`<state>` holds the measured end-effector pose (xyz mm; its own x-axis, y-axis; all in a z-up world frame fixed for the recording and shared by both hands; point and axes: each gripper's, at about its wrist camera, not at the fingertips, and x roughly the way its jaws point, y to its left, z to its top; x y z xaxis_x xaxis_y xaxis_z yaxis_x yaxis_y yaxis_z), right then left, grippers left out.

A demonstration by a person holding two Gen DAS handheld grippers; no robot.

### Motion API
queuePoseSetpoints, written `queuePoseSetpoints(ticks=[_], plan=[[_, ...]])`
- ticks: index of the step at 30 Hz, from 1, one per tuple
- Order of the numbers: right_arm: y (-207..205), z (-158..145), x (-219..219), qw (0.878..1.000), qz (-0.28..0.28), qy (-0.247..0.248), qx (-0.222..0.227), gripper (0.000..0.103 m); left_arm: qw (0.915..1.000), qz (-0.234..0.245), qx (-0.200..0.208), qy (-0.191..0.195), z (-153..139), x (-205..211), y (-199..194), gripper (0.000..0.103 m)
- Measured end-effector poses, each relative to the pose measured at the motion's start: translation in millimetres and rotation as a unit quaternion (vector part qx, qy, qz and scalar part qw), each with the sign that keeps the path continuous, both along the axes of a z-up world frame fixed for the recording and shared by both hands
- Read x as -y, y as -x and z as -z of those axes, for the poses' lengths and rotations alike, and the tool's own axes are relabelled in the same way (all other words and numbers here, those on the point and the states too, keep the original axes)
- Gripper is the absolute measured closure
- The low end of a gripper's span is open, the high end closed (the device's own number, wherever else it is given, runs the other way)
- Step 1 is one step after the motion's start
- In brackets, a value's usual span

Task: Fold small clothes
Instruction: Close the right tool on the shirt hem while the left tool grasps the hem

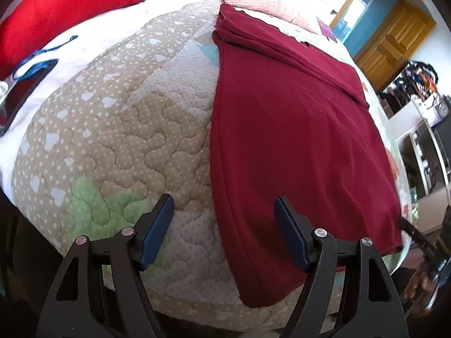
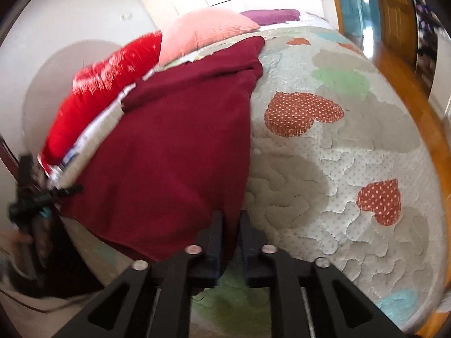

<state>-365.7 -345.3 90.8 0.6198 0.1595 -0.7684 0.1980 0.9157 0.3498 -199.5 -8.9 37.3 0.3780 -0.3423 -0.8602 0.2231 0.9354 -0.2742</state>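
Garment (image 1: 296, 140) on bed (image 1: 126, 129), ahead-right of left gripper (image 1: 224, 211) | left gripper gaping, empty | right gripper (image 2: 231, 225) narrow, straddling hem, grip unclear | advice: pinch corners evenly, fold flat | left view alone shows far folded edge; right view shows quilt hearts (image 2: 301, 115)

A: Left hand-held gripper (image 1: 224, 214): jaws wide apart, nothing between the pads, hovering over the near left edge of the dark red garment (image 1: 296, 129).

B: Garment?

A: Flat on the quilted bed (image 1: 118, 129), far end folded over. Red pillow (image 1: 84, 8) behind; dark flat object (image 1: 22, 95) at left, possibly a phone.
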Motion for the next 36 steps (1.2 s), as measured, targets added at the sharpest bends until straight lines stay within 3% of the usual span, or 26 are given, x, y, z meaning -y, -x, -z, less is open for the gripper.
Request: queuePoseSetpoints(ticks=[2, 6, 19, 30, 32, 33, 34, 36], plan=[[2, 2, 4, 1.0, -0.001, -0.017, -0.005, 0.054, 0.9999, 0.003, 0.006, -0.009, -1, 6, 3, 0.029], [2, 7, 4, 1.0, -0.005, -0.02, -0.01, 0.054, 0.9992, 0.014, 0.014, -0.036, 1, 18, 8, 0.029], [5, 12, 8, 0.999, -0.008, -0.053, -0.001, 0.054, 0.9972, 0.022, 0.02, -0.068, 6, 30, 7, 0.029], [1, 18, -13, 0.996, -0.065, -0.055, 0.004, 0.054, 0.9964, 0.054, 0.012, -0.064, 11, 37, 12, 0.026], [0, 20, -15, 0.996, -0.07, -0.054, 0.013, 0.054, 0.9969, 0.052, 0.013, -0.058, 11, 37, 12, 0.032], [-1, 21, -14, 0.995, -0.072, -0.06, 0.018, 0.056, 0.9971, 0.052, 0.014, -0.054, 9, 37, 12, 0.046], [-2, 22, -13, 0.995, -0.073, -0.07, 0.022, 0.059, 0.9973, 0.052, 0.014, -0.05, 7, 37, 11, 0.068], [-5, 23, -10, 0.992, -0.076, -0.1, 0.034, 0.077, 0.9979, 0.061, 0.0, -0.022, 3, 34, 9, 0.085]])
